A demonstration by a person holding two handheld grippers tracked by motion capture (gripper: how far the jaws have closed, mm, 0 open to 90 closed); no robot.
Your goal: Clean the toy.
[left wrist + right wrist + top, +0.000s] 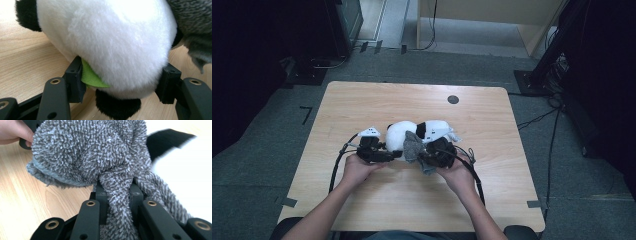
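Observation:
A black-and-white panda plush (pixel 399 134) lies in the middle of the wooden table (pixel 362 105). My left gripper (pixel 392 154) comes at it from the left. In the left gripper view the jaws of that gripper (pixel 120 82) press into both sides of the white body (pixel 110 37), with a green tag (pixel 91 77) beside the left pad. My right gripper (pixel 424 155) is shut on a grey fluffy cloth (pixel 413 145), which rests against the plush. In the right gripper view a twisted strand of the cloth (pixel 87 152) runs between the pads of that gripper (pixel 118 195).
A dark round hole (pixel 453 99) sits near the table's far edge. Bare wood lies on all sides of the plush. Cables (pixel 537 120) and dark stands are on the floor to the right, and a pale cabinet (pixel 492 15) is at the back.

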